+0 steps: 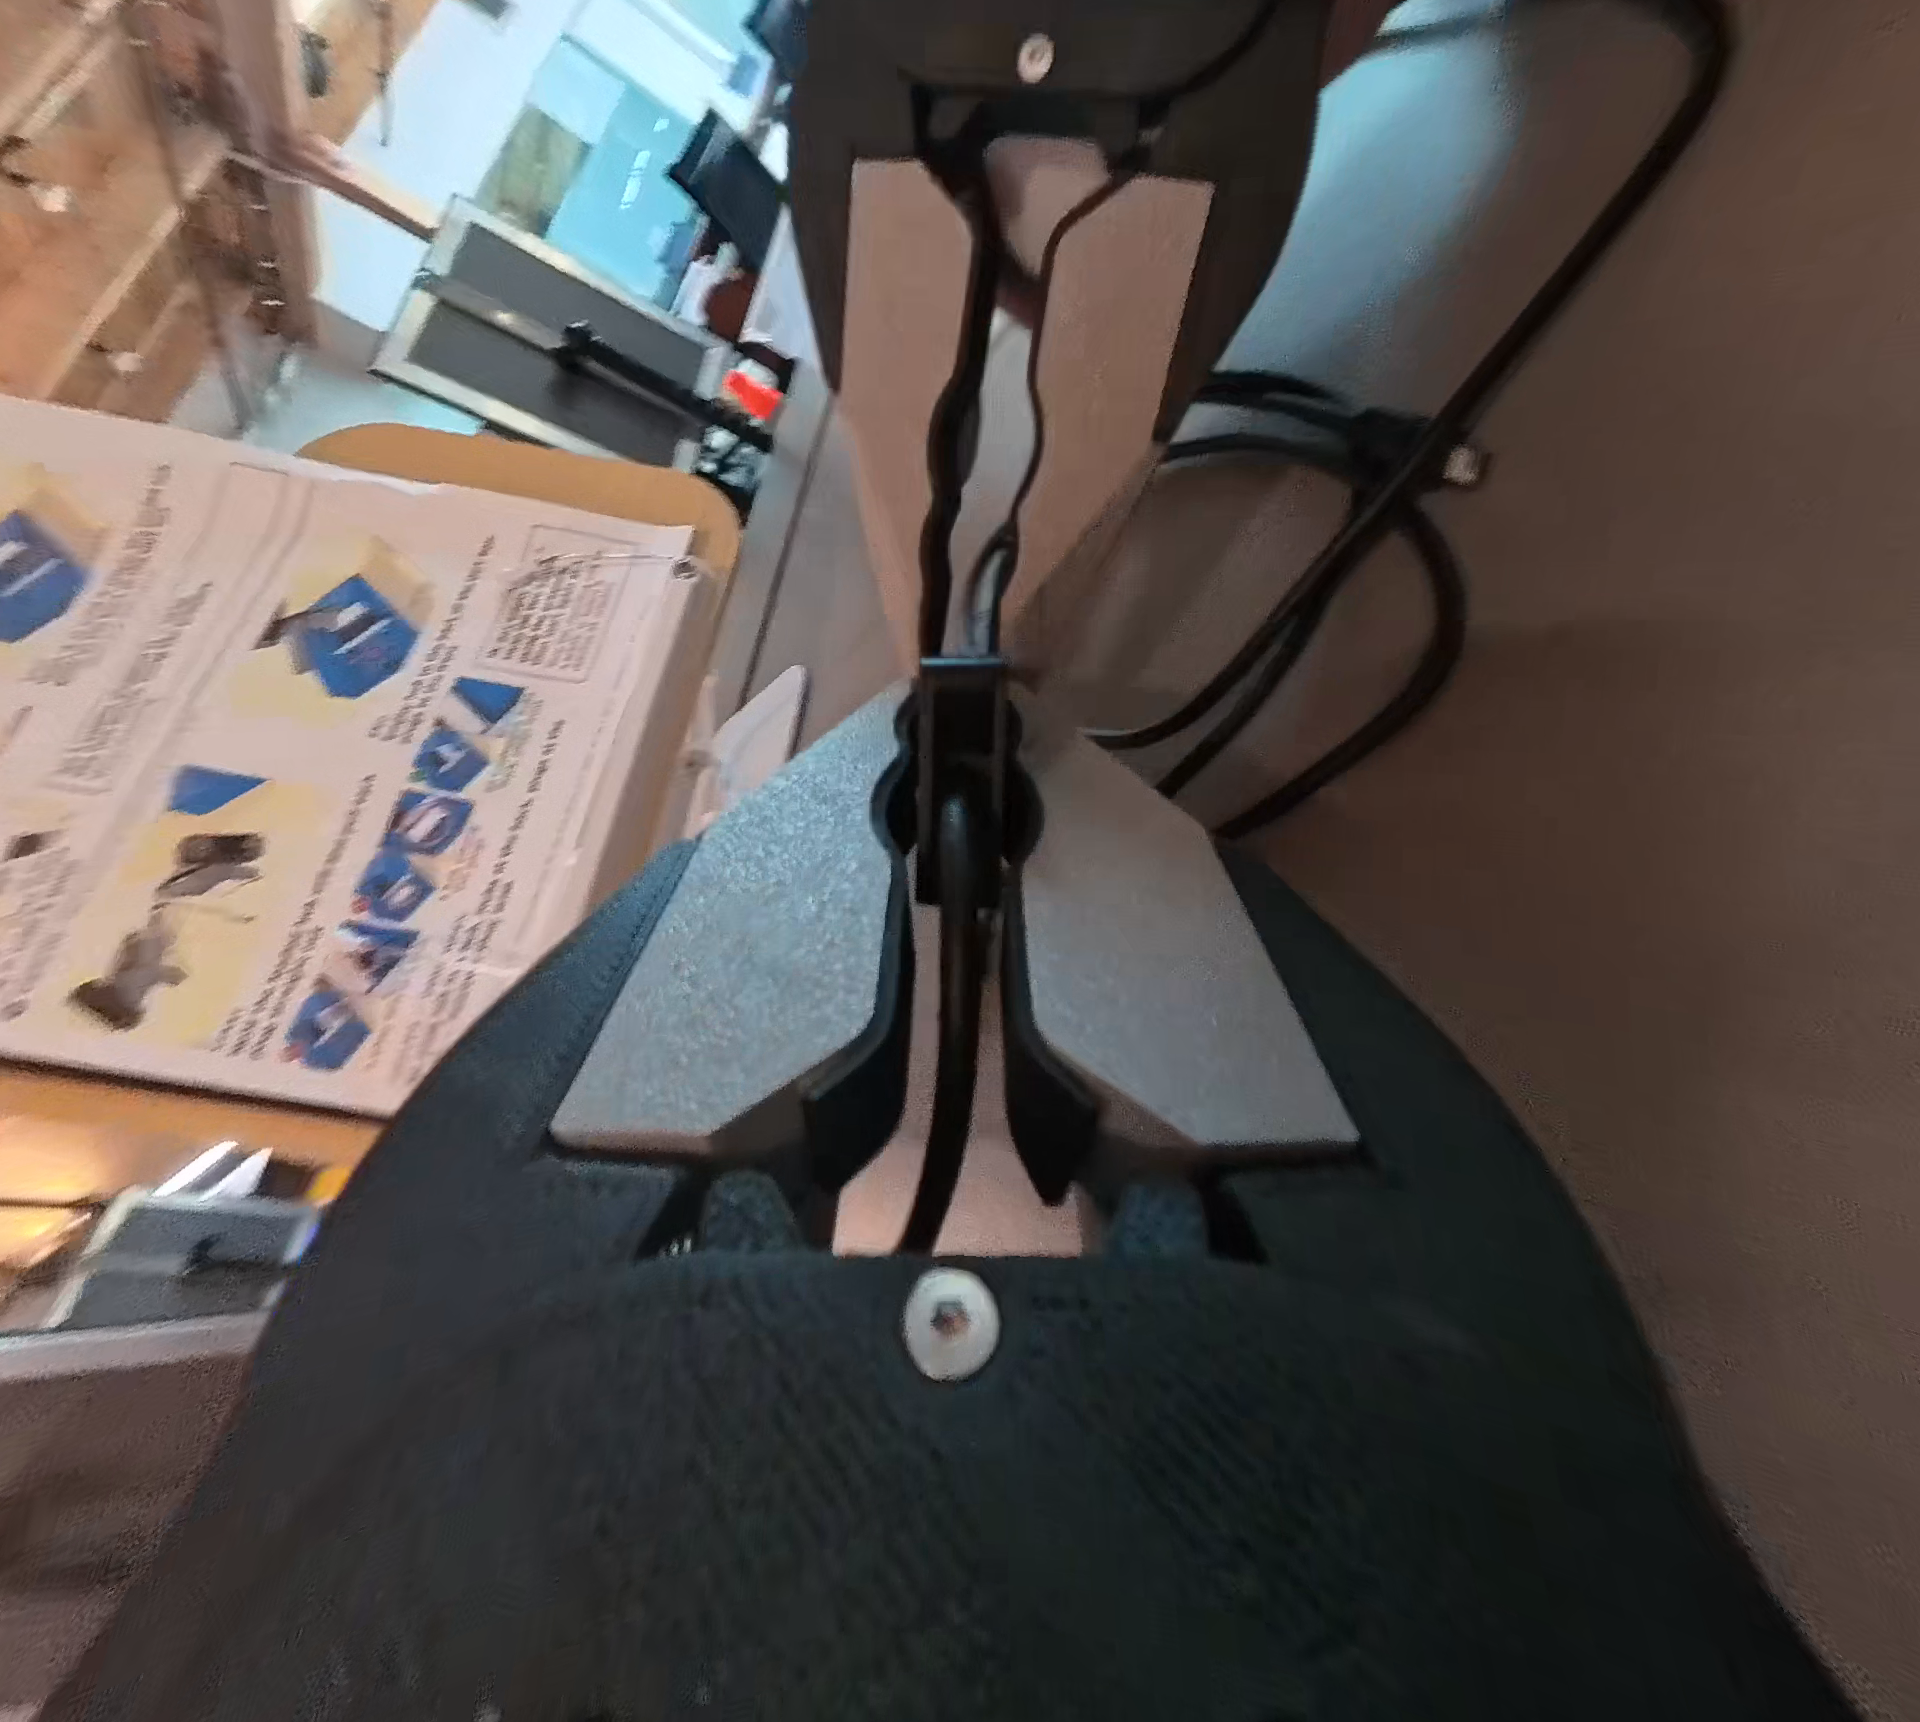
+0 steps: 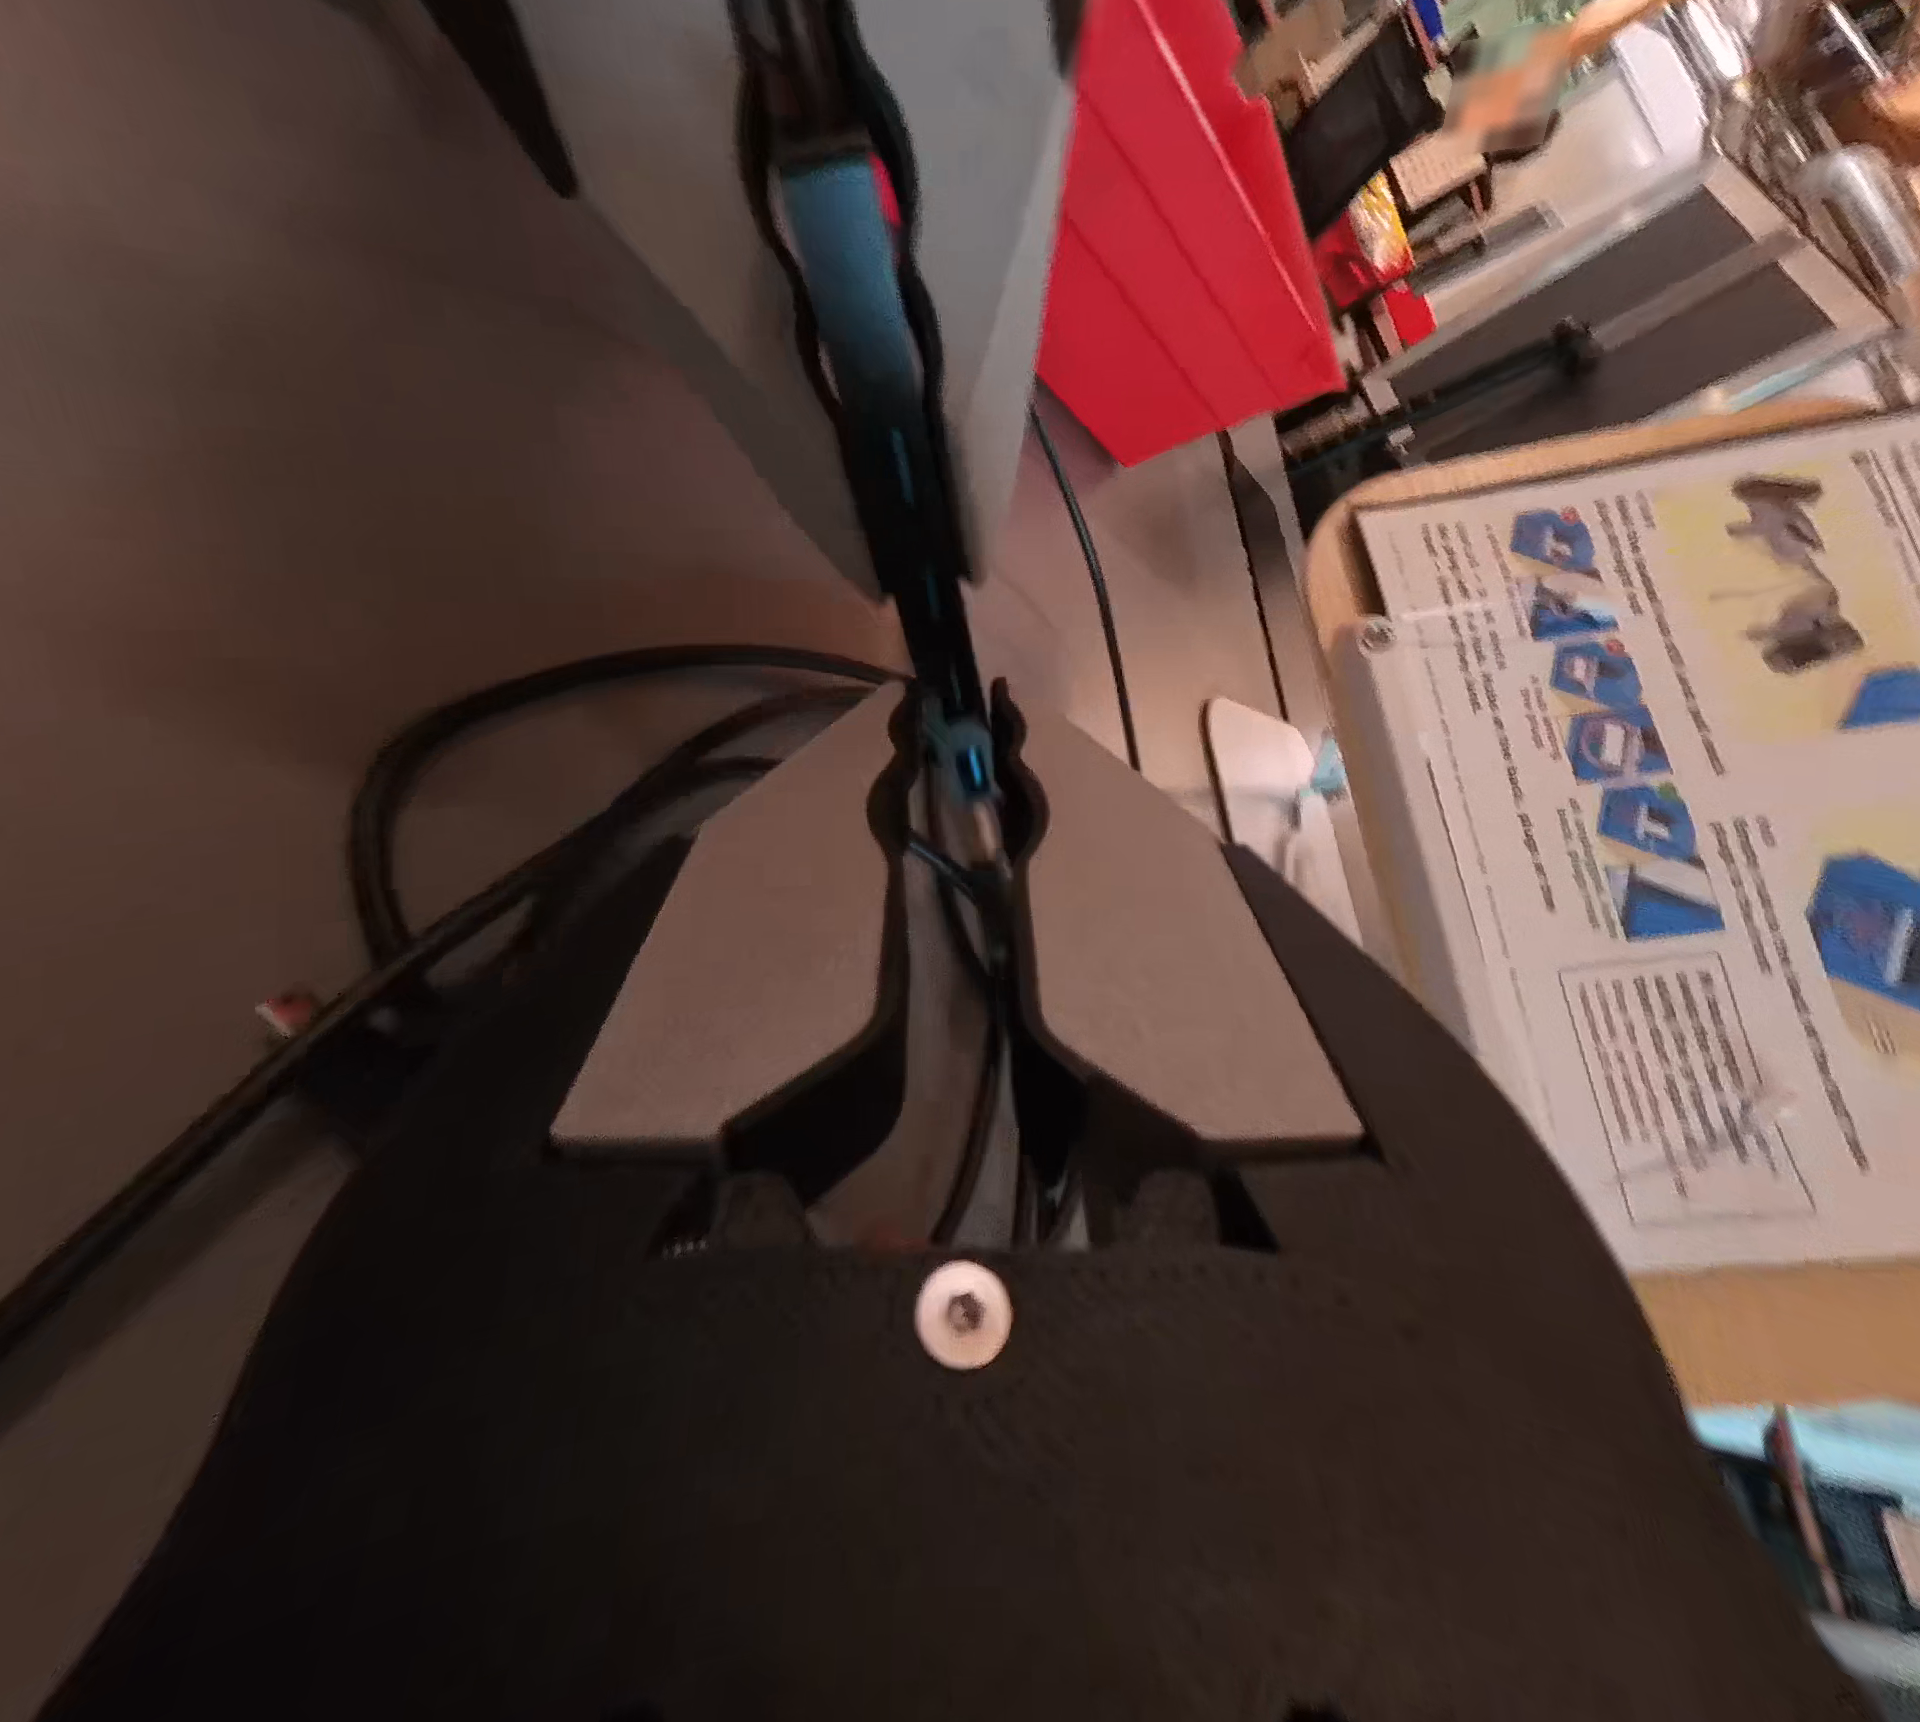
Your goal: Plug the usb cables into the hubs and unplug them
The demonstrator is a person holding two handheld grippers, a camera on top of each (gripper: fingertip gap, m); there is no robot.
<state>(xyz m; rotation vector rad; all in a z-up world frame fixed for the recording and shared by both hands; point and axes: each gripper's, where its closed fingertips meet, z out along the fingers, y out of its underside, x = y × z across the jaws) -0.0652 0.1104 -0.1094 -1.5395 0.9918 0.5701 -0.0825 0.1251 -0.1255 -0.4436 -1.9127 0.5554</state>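
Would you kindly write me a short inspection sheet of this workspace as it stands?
Surface: brown tabletop, bare where visible.
Job's things: USB hub clamped in left gripper; USB plug in right gripper, at the hub's end; seating unclear.
Clutter: instruction sheet; red bins.
Grippers: left gripper shut on the hub; right gripper shut on the plug.
Cables: black cable loops on the tabletop.
Surroundings: blurred shelving and windows.
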